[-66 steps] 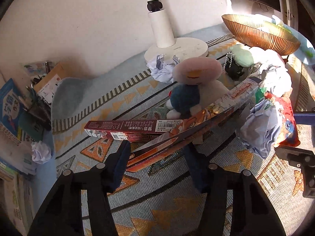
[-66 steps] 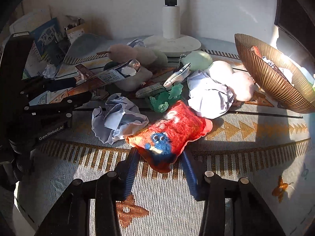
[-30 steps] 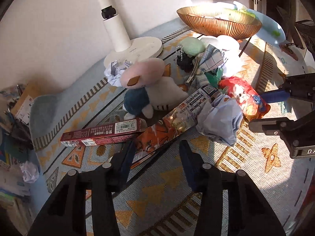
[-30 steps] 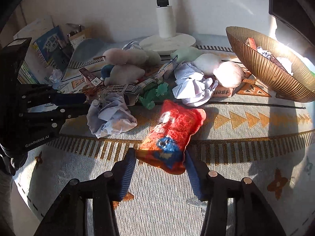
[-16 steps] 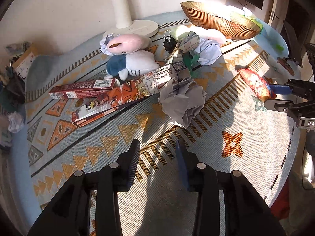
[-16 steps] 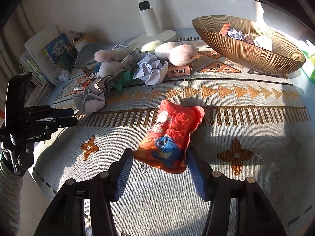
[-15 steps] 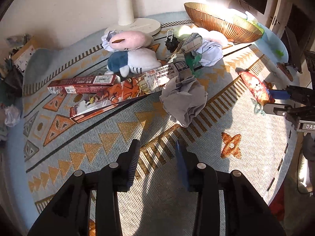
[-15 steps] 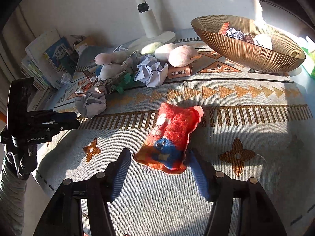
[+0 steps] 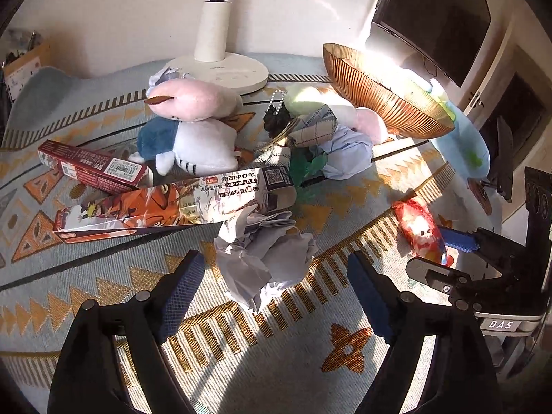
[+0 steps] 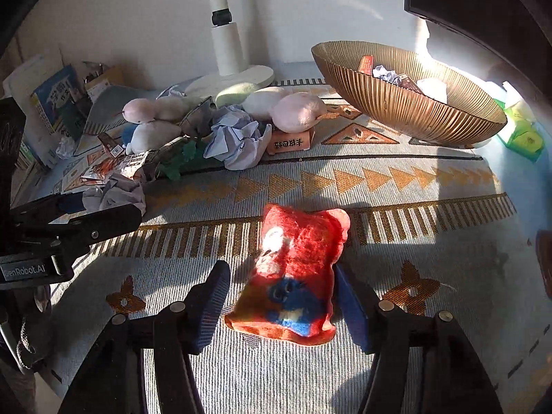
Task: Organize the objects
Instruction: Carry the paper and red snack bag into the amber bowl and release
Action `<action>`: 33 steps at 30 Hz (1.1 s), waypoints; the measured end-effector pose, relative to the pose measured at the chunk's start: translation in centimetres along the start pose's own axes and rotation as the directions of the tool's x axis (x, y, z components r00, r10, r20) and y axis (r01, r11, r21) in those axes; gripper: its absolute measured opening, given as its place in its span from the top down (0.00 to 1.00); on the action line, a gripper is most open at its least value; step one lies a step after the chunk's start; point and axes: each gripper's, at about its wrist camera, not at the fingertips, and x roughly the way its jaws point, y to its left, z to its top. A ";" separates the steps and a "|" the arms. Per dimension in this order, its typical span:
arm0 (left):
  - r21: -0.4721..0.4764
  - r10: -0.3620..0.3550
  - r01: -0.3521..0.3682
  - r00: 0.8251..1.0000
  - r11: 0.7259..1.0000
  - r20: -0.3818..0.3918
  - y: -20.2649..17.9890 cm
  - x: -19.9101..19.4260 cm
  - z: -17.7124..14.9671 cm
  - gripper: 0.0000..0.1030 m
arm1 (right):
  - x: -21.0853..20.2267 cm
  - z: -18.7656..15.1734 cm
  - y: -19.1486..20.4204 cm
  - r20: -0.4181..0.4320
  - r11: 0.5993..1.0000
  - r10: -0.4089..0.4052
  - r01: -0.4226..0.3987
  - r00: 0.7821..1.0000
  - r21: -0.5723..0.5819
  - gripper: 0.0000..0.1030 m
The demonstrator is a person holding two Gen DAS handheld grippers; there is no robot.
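Our right gripper (image 10: pixel 281 302) has its jaws spread, with the red felt pouch (image 10: pixel 293 272) lying between them on the patterned rug (image 10: pixel 396 186). The right pad looks to be just touching the pouch's edge, while the left pad stands clear of it, so we judge nothing is pinched and the pouch rests on the rug by its own weight. It lies alone in open rug, well apart from the clutter, which we read as a sorting spot.

Our left gripper (image 9: pixel 276 289) is also spread wide and empty, and the crumpled grey paper (image 9: pixel 265 252) sits between its fingers toward 12 o'clock, apparently untouched. We take this framing as a line-up for a pinch on the paper.

Beyond the paper, at about 11 o'clock in the left view, the long printed pen box (image 9: pixel 172 207) leans against a dark red box (image 9: pixel 93 169), with the pink and white plush toy (image 9: pixel 193 127) behind them. At 1 o'clock the golden ribbed bowl (image 9: pixel 386 103) stands near the wall; in the right view it already holds scraps of paper and small packets, so we suppose it serves as the place for rubbish. The white lamp base (image 9: pixel 227 72) stands at 12 o'clock.
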 end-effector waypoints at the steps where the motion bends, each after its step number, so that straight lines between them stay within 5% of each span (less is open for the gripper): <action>1: 0.003 0.017 -0.017 1.000 1.000 0.012 -0.2 -0.1 0.1 0.19 | 0.1 0.0 0.2 0.006 1.000 -0.024 0.024 1.000 -0.012 0.51; 3: 0.019 0.040 -0.040 0.999 0.999 0.010 -0.8 0.1 0.1 0.30 | -0.1 -0.1 0.1 0.014 0.999 -0.025 0.026 1.000 -0.019 0.59; 4: 0.035 0.034 -0.034 0.999 0.999 0.002 -1.2 0.3 0.0 0.50 | -0.2 -0.2 -0.1 0.013 1.000 -0.011 0.011 1.000 -0.018 0.61; 9: 0.065 0.042 -0.043 0.999 0.997 0.020 -3.1 -0.3 -0.2 0.51 | -2.1 -0.6 -2.4 0.038 0.995 0.101 -0.102 0.994 0.022 0.65; 15: 0.153 0.002 -0.015 0.996 0.988 0.085 -7.5 -2.9 1.8 0.51 | -7.6 2.3 -7.1 0.190 0.996 0.040 -0.055 0.981 0.077 0.65; 20: 0.220 -0.042 -0.002 0.980 0.976 0.193 -12.3 -4.5 7.6 0.51 | -11.3 7.4 -12.2 0.303 0.989 -0.054 0.010 0.952 0.145 0.65; 25: 0.200 -0.089 0.038 0.965 0.979 0.248 -15.8 -2.4 14.7 0.50 | -10.1 12.1 -15.9 0.312 0.977 -0.116 0.052 0.943 0.205 0.65; 29: 0.143 -0.126 0.095 0.966 0.985 0.224 -16.8 1.6 18.2 0.50 | -7.1 14.5 -18.4 0.270 0.969 -0.062 -0.006 0.961 0.245 0.64; 33: 0.131 -0.158 0.132 0.964 0.983 0.214 -17.0 4.7 19.4 0.42 | -4.6 15.3 -20.0 0.233 0.960 -0.009 -0.057 0.972 0.274 0.51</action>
